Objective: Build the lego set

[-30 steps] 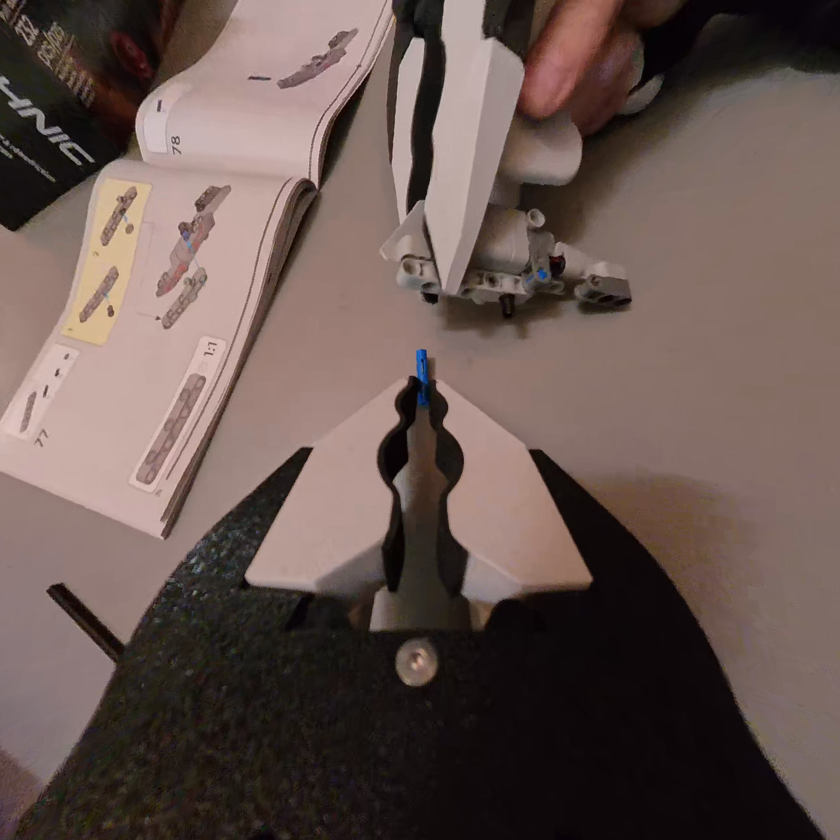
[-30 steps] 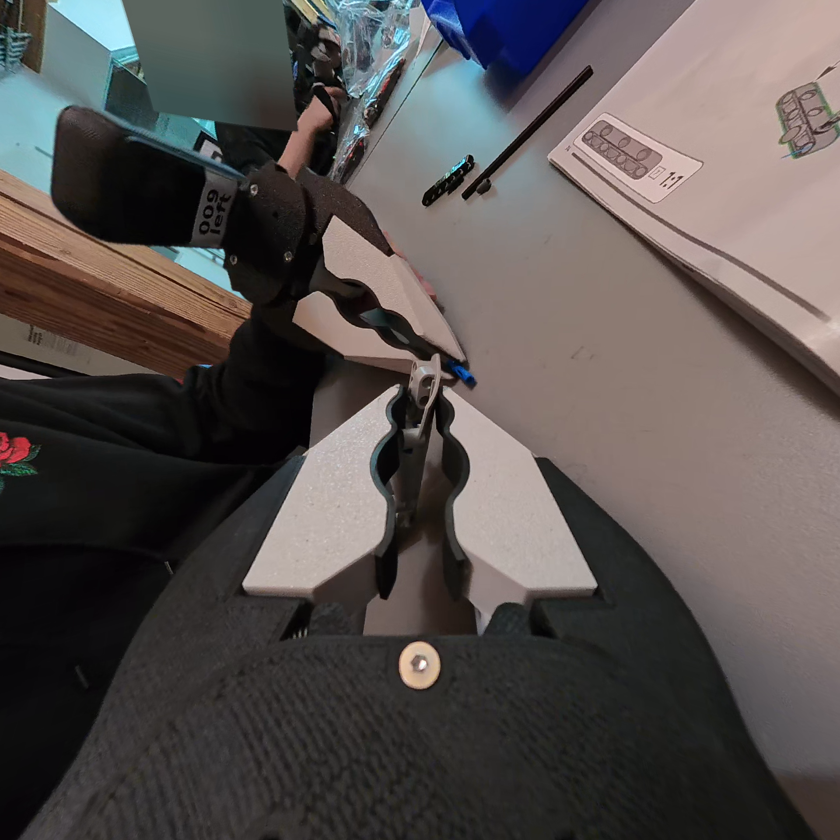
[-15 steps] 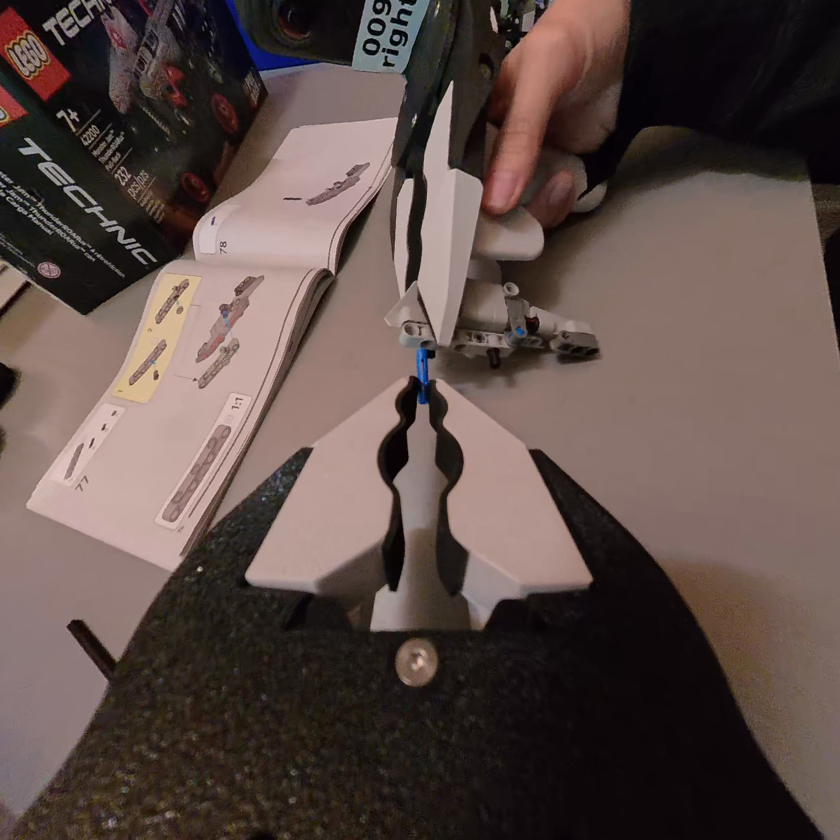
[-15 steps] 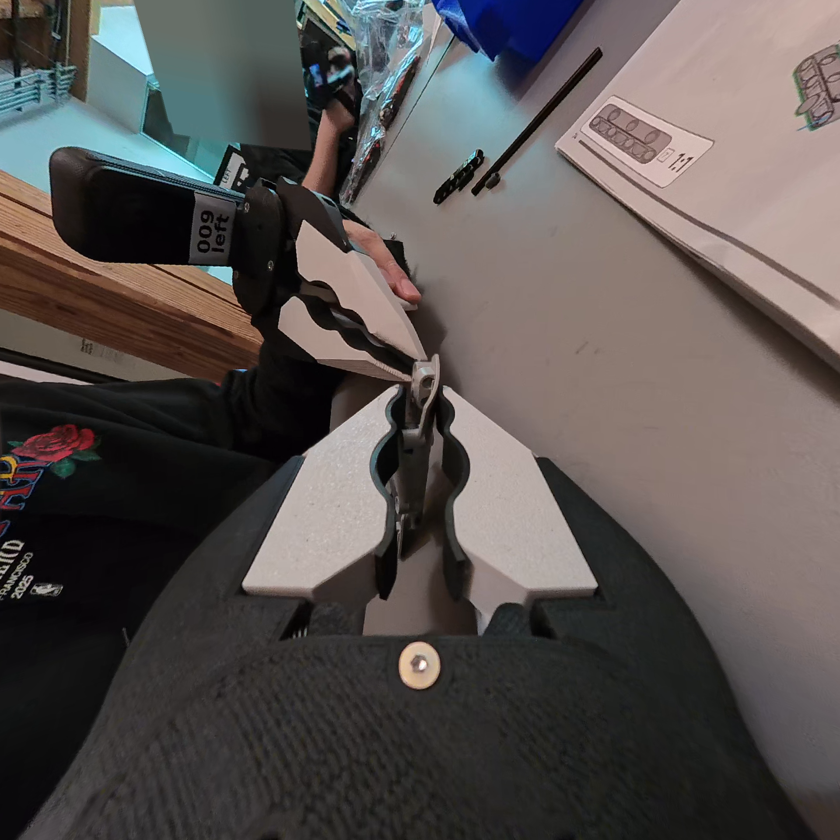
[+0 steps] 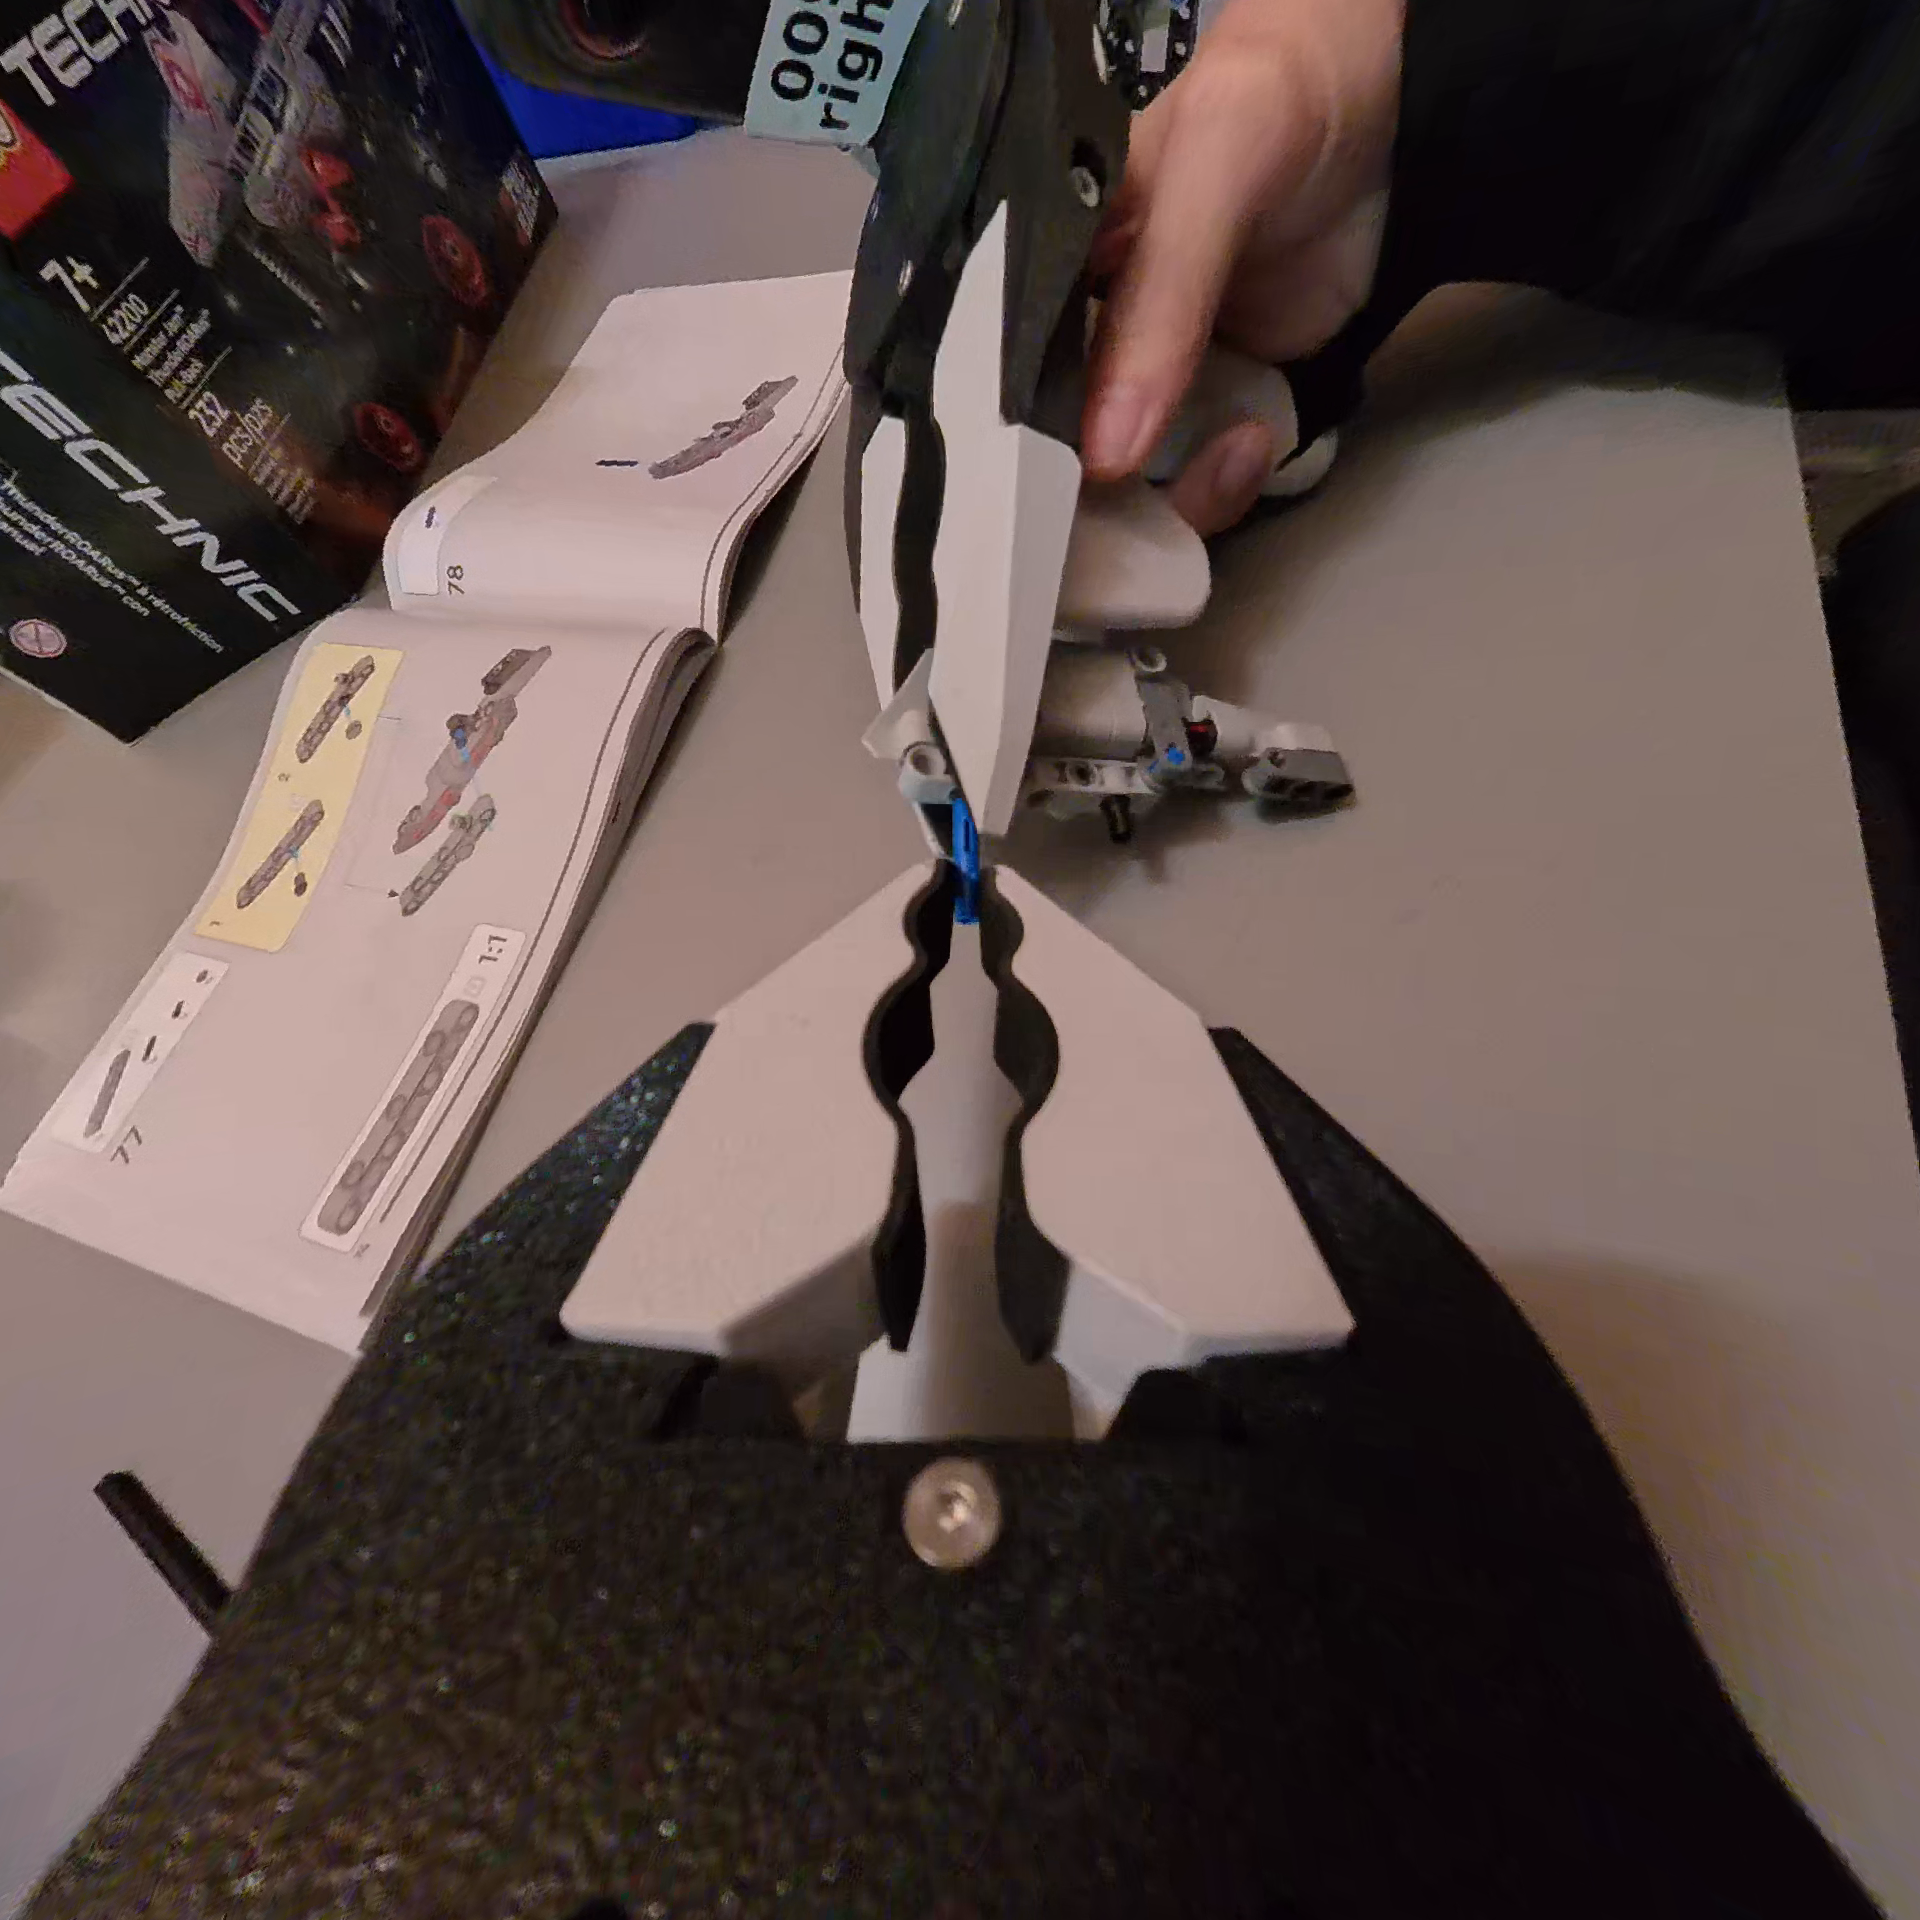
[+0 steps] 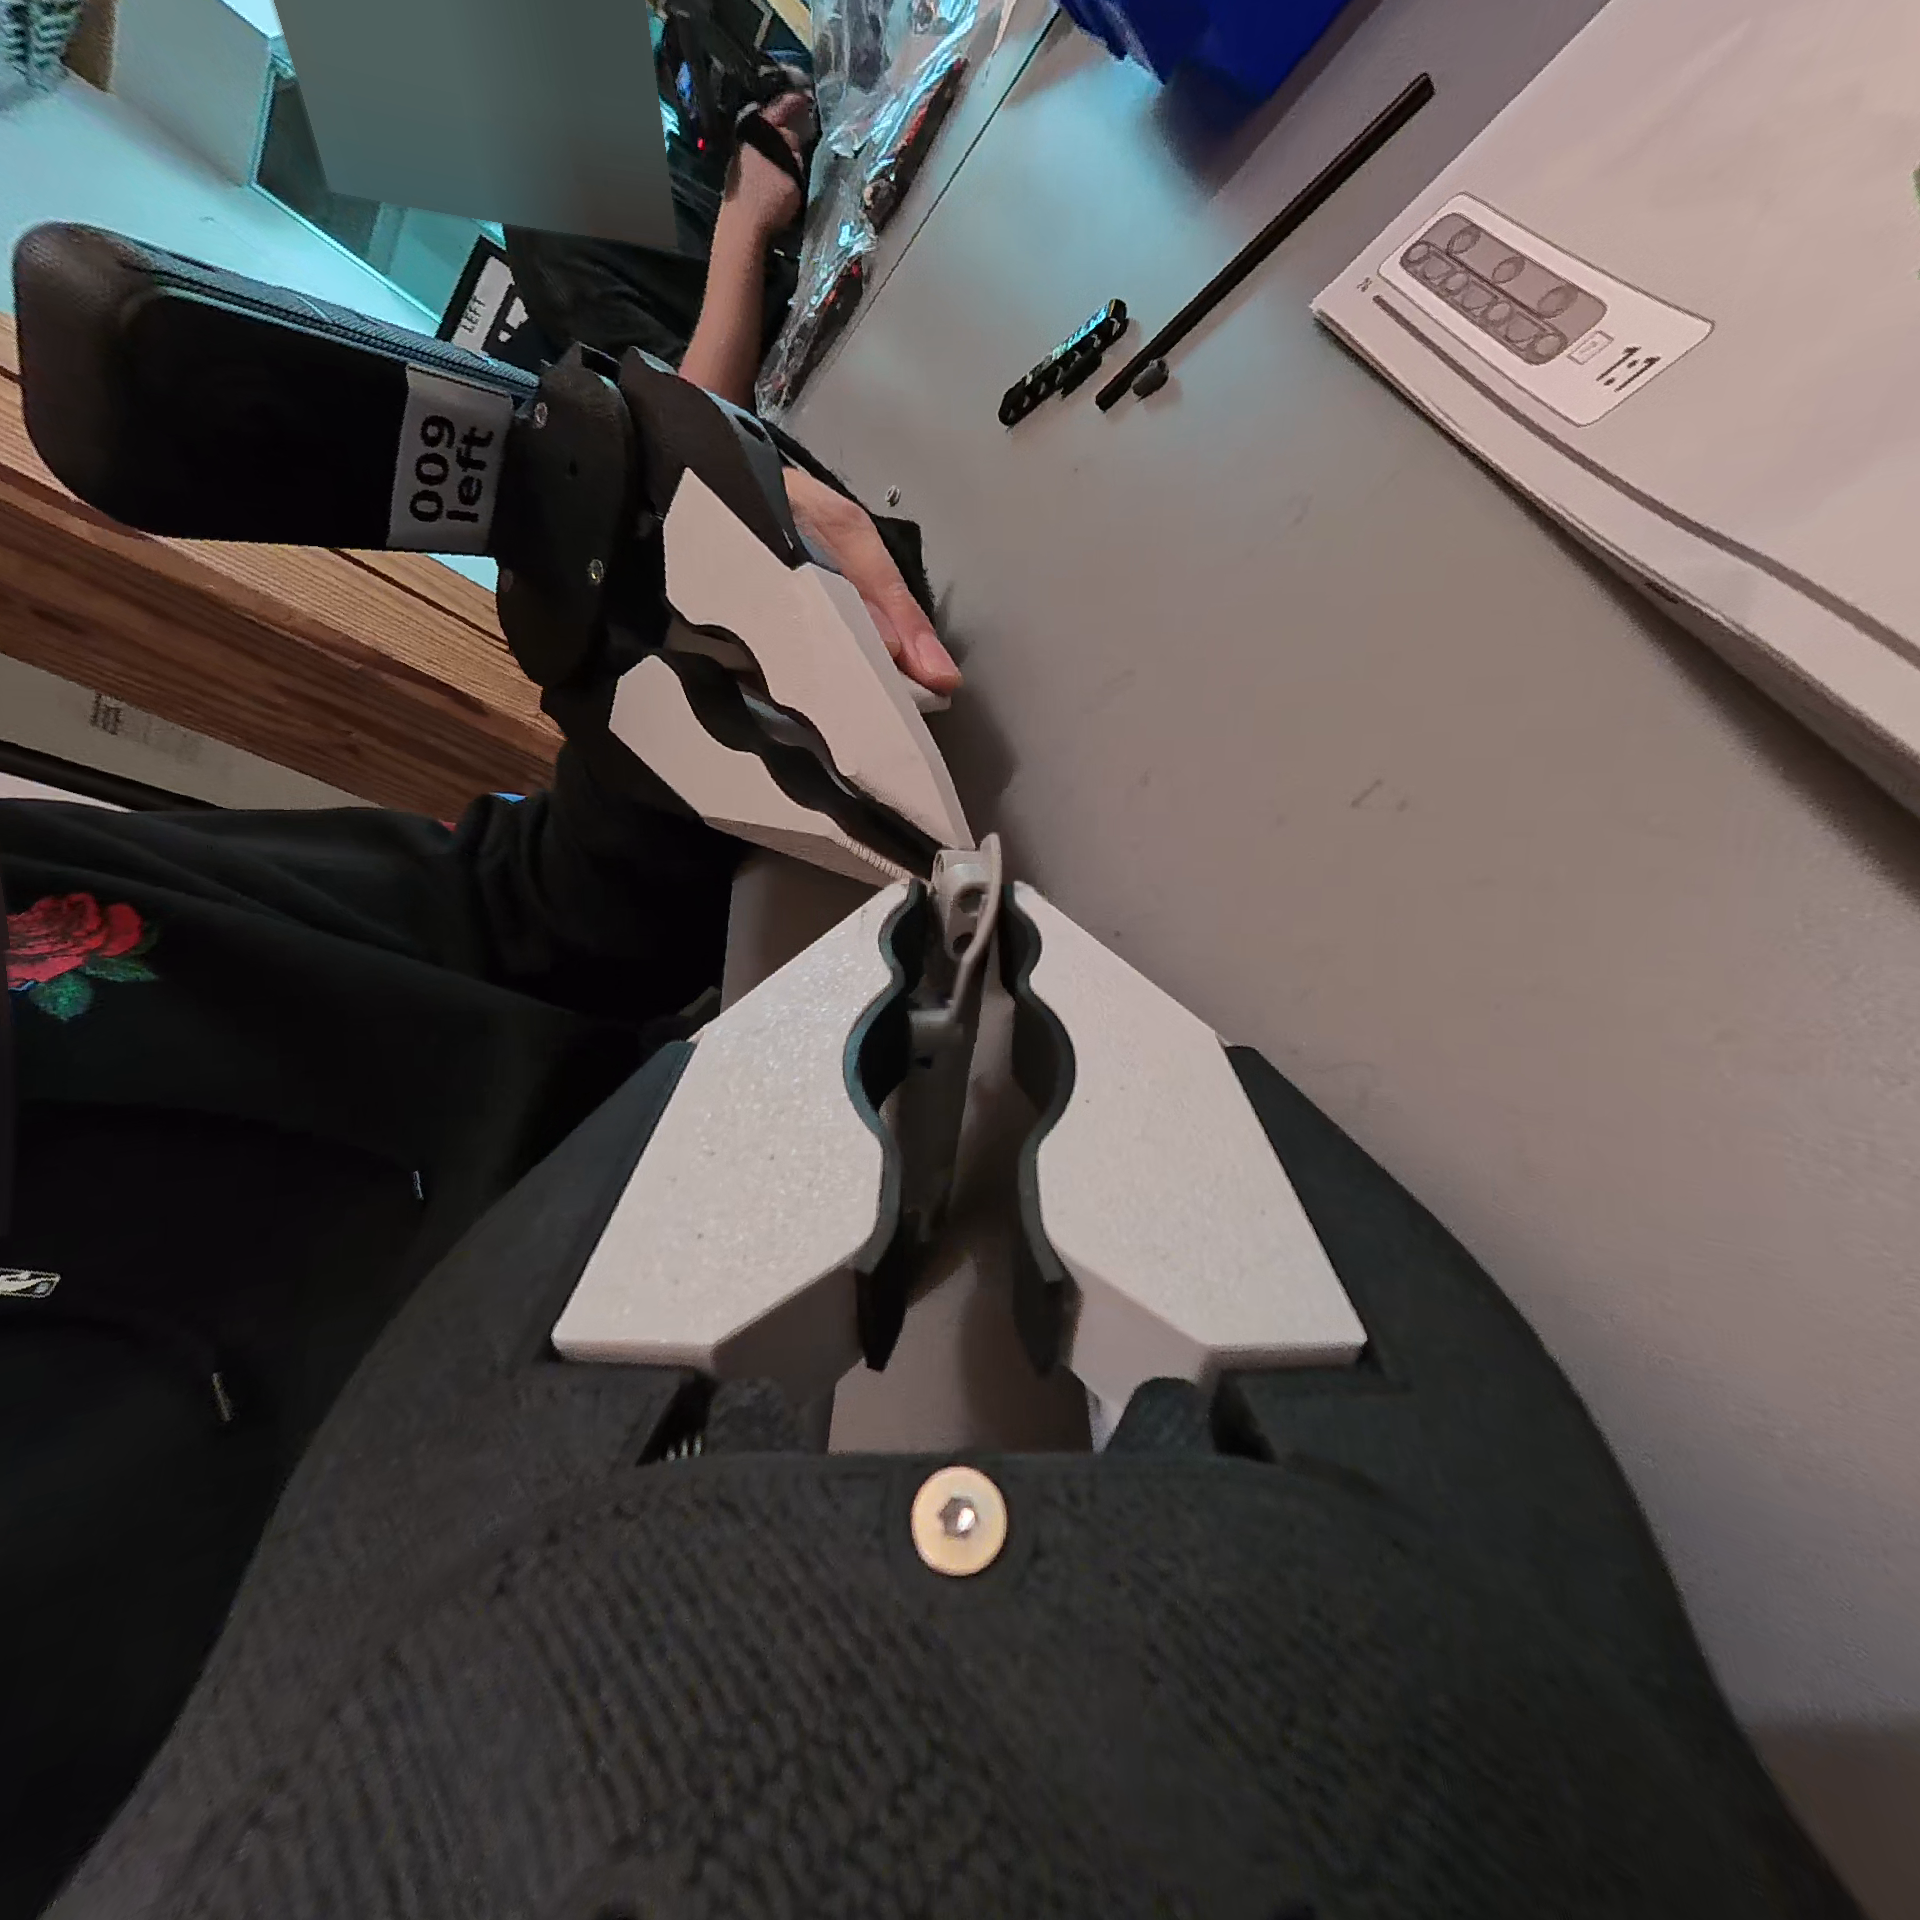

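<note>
On a matte grey table (image 5: 1507, 1039), the left gripper (image 5: 964, 891) clamps a small blue pin (image 5: 964, 857) at its tips, the pin's far end meeting a hole in the grey lego assembly (image 5: 1132, 738). The right gripper (image 6: 964, 904) is clenched on that assembly's pale, perforated beam, holding it above the tabletop. An open instruction booklet (image 5: 343, 914) with curling paper pages lies to the left, beside a glossy black cardboard box (image 5: 208, 343); its contents cannot be seen. A slim black axle (image 6: 1262, 244) and a short black beam (image 6: 1062, 362) lie farther off.
</note>
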